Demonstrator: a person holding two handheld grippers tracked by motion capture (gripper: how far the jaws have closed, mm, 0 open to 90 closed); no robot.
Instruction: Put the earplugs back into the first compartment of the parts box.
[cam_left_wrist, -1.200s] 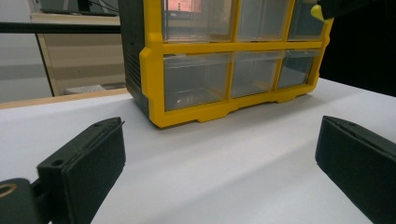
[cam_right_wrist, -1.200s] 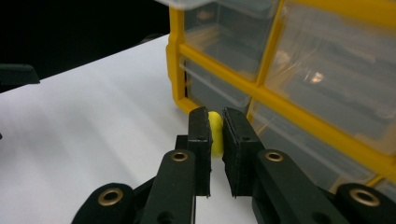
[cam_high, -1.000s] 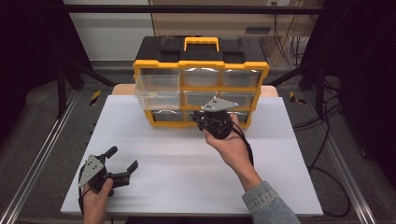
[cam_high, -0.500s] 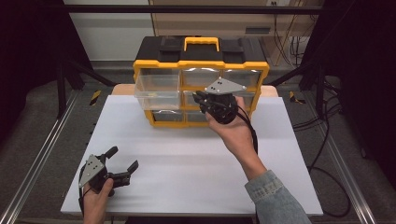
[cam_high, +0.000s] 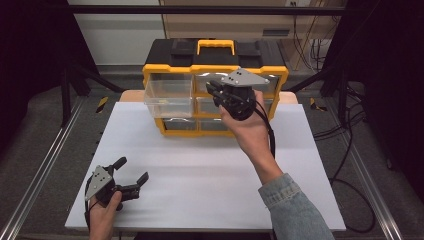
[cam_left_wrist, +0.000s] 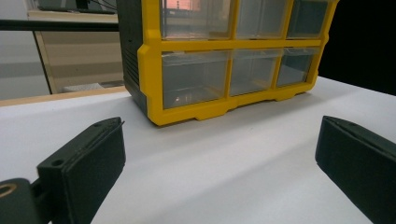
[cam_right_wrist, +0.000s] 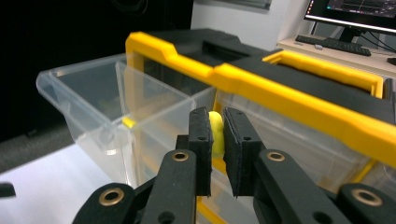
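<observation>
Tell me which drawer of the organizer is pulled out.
The top-left drawer of the organizer: it juts forward, open-topped; the others sit flush.

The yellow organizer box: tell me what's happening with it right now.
A person's right claw is shut on a small yellow piece, held up beside the organizer box, whose top-left clear drawer is pulled out. The left claw rests open on the white table, well apart from the box.

A small yellow piece (cam_right_wrist: 215, 135) sits pinched upright beside the open clear drawer (cam_right_wrist: 116, 107).
</observation>
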